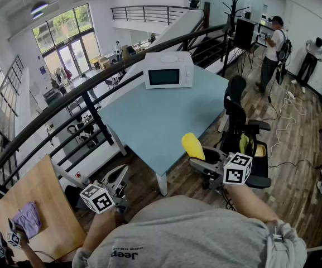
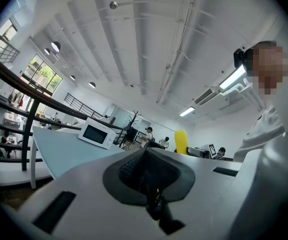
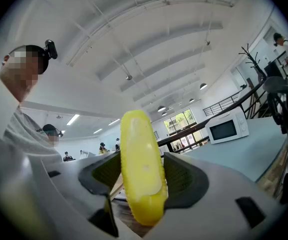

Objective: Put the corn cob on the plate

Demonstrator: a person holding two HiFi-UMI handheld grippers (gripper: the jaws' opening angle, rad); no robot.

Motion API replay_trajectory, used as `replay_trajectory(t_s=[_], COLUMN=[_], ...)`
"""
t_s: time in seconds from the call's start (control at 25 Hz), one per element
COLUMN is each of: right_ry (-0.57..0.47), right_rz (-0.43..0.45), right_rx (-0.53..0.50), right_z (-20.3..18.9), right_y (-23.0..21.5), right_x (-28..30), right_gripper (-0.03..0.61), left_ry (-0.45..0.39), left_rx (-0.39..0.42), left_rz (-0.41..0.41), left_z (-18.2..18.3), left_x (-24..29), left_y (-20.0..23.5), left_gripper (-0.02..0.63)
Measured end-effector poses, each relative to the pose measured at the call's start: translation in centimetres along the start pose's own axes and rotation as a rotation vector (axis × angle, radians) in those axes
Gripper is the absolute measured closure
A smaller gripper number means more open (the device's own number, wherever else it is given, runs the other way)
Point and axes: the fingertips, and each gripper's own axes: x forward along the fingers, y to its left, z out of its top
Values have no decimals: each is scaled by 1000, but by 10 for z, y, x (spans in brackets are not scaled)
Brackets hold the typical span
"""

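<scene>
My right gripper (image 1: 198,159) is shut on a yellow corn cob (image 1: 193,145), which stands upright between its dark pads (image 3: 183,176) and sticks out above the jaws. In the right gripper view the corn cob (image 3: 141,169) fills the middle of the jaws. The gripper hangs in the air off the near right corner of the light blue table (image 1: 149,121). My left gripper (image 1: 119,176) is lower left, held level, its pads (image 2: 134,171) closed together with nothing between them. The corn cob (image 2: 182,141) also shows small in the left gripper view. No plate is in view.
A white microwave (image 1: 169,70) stands at the far end of the blue table. A black office chair (image 1: 236,102) is to the table's right. A dark railing (image 1: 66,102) runs along the left. A wooden table (image 1: 38,200) with a purple cloth (image 1: 28,216) lies lower left. People stand back right (image 1: 272,43).
</scene>
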Motion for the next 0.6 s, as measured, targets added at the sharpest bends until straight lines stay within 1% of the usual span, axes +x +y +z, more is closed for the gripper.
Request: replay_trajectory(t_s=[0.4, 0.6], right_ry=[-8, -13], right_rz=[14, 15], right_rx=[-7, -8], right_z=[6, 6], right_y=[-1, -3], right_x=[-2, -6], right_gripper=[305, 305], left_ry=[5, 13], left_rx=[13, 5], left_rz=[-5, -7], left_z=[3, 1], left_x=[7, 12], left_y=[-3, -7], left_gripper=[595, 595])
